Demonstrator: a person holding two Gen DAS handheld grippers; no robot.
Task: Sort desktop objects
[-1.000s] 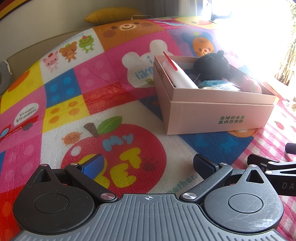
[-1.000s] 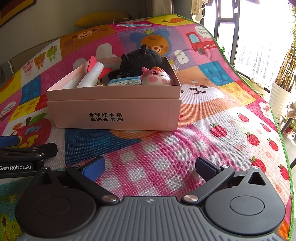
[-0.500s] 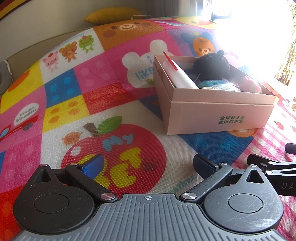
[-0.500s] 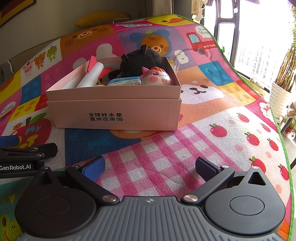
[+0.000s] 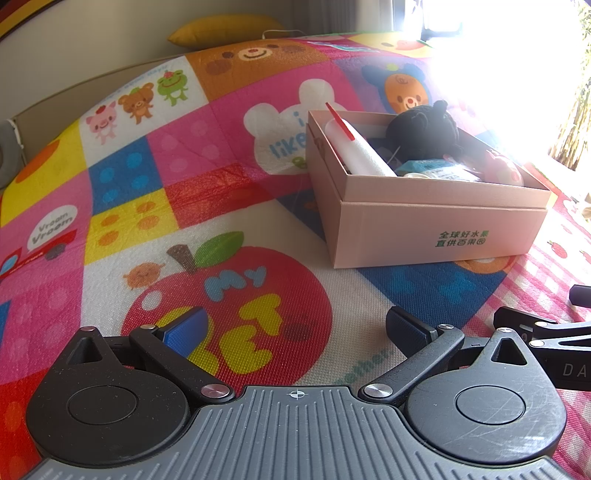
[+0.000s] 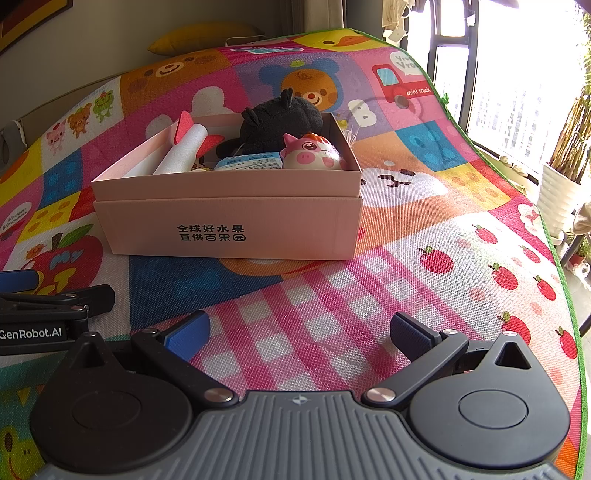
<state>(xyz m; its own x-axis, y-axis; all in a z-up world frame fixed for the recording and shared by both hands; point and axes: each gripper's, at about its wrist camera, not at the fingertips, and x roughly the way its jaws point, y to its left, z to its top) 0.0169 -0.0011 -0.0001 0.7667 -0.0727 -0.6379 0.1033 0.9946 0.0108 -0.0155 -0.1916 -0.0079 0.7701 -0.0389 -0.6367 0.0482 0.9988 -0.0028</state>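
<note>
A pink cardboard box [image 5: 436,229] [image 6: 229,225] stands on the colourful play mat. Inside it lie a white foam rocket with red fins [image 5: 360,151] [image 6: 186,147], a black plush toy [image 5: 424,129] [image 6: 280,118], a pink pig toy [image 6: 314,153] [image 5: 506,171] and a light blue packet [image 6: 251,162] [image 5: 436,168]. My left gripper [image 5: 295,325] rests low over the red apple print, open and empty, well short of the box. My right gripper [image 6: 299,332] sits open and empty over the pink check pattern, in front of the box. Each gripper shows at the other view's edge.
The play mat [image 6: 424,206] covers the whole surface, with a green border [image 6: 554,251] on the right. A yellow cushion [image 5: 221,31] lies at the far wall. A window and a potted plant [image 6: 565,177] stand beyond the mat's right edge.
</note>
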